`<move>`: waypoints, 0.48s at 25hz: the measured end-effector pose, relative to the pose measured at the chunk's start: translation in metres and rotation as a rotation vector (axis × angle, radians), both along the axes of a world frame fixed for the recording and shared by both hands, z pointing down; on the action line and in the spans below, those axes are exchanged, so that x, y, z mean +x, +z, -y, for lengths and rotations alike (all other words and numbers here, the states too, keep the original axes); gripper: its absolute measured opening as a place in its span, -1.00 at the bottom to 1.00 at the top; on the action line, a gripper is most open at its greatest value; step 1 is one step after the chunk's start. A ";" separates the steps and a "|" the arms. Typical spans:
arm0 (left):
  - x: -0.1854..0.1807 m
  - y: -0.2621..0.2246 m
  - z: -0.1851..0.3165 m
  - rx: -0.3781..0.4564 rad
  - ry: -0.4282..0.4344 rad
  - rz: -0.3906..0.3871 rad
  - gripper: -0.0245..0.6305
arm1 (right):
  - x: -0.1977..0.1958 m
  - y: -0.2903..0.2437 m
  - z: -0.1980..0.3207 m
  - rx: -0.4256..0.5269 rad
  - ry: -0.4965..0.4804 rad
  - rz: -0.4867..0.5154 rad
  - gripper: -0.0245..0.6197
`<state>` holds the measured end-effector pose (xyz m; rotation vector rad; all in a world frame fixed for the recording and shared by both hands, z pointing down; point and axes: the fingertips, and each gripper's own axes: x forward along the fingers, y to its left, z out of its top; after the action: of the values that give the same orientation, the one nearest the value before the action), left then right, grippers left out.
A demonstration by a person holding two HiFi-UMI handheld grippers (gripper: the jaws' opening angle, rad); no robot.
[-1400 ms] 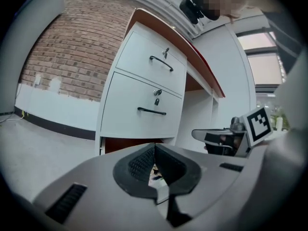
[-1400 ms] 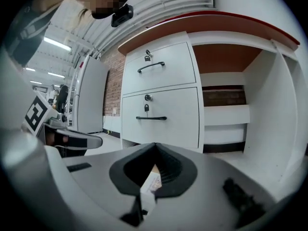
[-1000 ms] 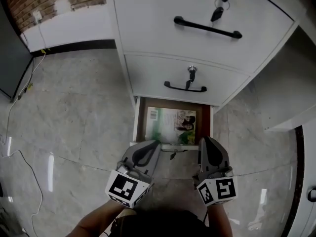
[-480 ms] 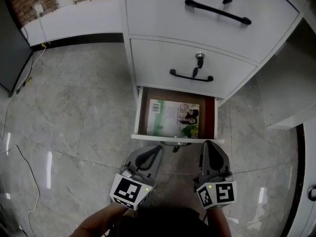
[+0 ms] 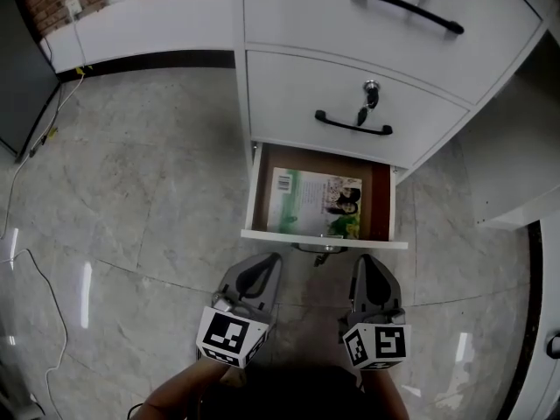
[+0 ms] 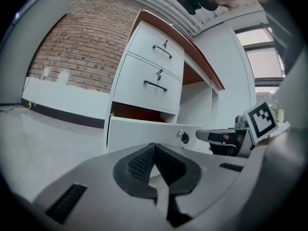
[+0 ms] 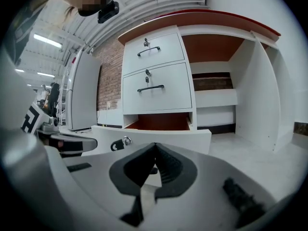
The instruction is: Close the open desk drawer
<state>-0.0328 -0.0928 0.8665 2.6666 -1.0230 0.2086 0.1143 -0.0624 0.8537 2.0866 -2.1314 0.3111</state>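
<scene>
A: Ground first?
B: Pale, glossy stone-look floor [image 5: 131, 191]. A wall [image 5: 140, 11] runs behind it, white low down and brick above.

A: Furniture?
B: A white desk [image 5: 297, 7] stands on the floor under a reddish-brown tabletop [image 7: 202, 18]. There are three drawers stacked on this side. The upper two are shut, with black bar handles [image 5: 353, 124].

A: And the lowest?
B: The bottom drawer [image 5: 324, 237] is pulled out toward the person. It is reddish-brown inside, and its white front panel is nearest the tools.

A: The tools, then.
B: The left tool [image 5: 262, 268] and right tool [image 5: 369, 268] sit side by side, low over the floor. Both are just short of the drawer front and not touching it. Both lie within the drawer's width.

A: Jaws?
B: Each tool's own view shows its ribbed pads meeting at the tips, with nothing between them. Both are closed and empty.

A: Drawer contents?
B: One green-and-white book [image 5: 315, 201], lying flat with its cover up. It takes up most of the drawer bottom.

A: Smallest items?
B: A lock [image 7: 126, 140] is set in the drawer front. What looks like a dark key [image 7: 115, 146] hangs from it, but it is too small to be certain.
</scene>
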 end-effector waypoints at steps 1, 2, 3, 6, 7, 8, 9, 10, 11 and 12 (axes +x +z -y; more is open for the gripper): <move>0.000 0.001 0.001 -0.001 -0.005 -0.001 -0.90 | 0.000 0.002 0.001 -0.001 0.003 0.001 -0.90; -0.001 0.001 0.002 -0.002 -0.010 -0.002 -0.90 | 0.000 0.004 0.003 -0.003 0.008 0.005 -0.90; -0.001 0.002 0.002 -0.003 -0.015 -0.003 -0.90 | 0.000 0.006 0.004 -0.007 0.013 0.009 -0.90; 0.000 0.003 0.005 0.000 -0.024 -0.003 -0.90 | 0.001 0.013 0.007 -0.012 0.022 0.017 -0.90; 0.001 0.004 0.006 0.000 -0.024 -0.002 -0.90 | 0.001 0.016 0.007 -0.011 0.024 0.017 -0.90; 0.003 0.004 0.006 -0.001 -0.024 -0.001 -0.90 | 0.002 0.017 0.007 -0.010 0.027 0.015 -0.90; 0.004 0.005 0.007 -0.003 -0.023 0.002 -0.90 | 0.003 0.018 0.008 -0.011 0.031 0.012 -0.90; 0.005 0.006 0.007 -0.005 -0.022 0.004 -0.90 | 0.005 0.017 0.008 -0.012 0.036 0.009 -0.90; 0.006 0.007 0.008 -0.005 -0.021 0.008 -0.90 | 0.006 0.017 0.008 -0.011 0.041 0.007 -0.90; 0.007 0.007 0.008 -0.001 -0.020 0.012 -0.90 | 0.008 0.016 0.008 -0.008 0.046 0.008 -0.90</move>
<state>-0.0261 -0.1011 0.8738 2.6560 -1.0517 0.2212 0.1220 -0.0709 0.8700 2.1361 -2.0850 0.3333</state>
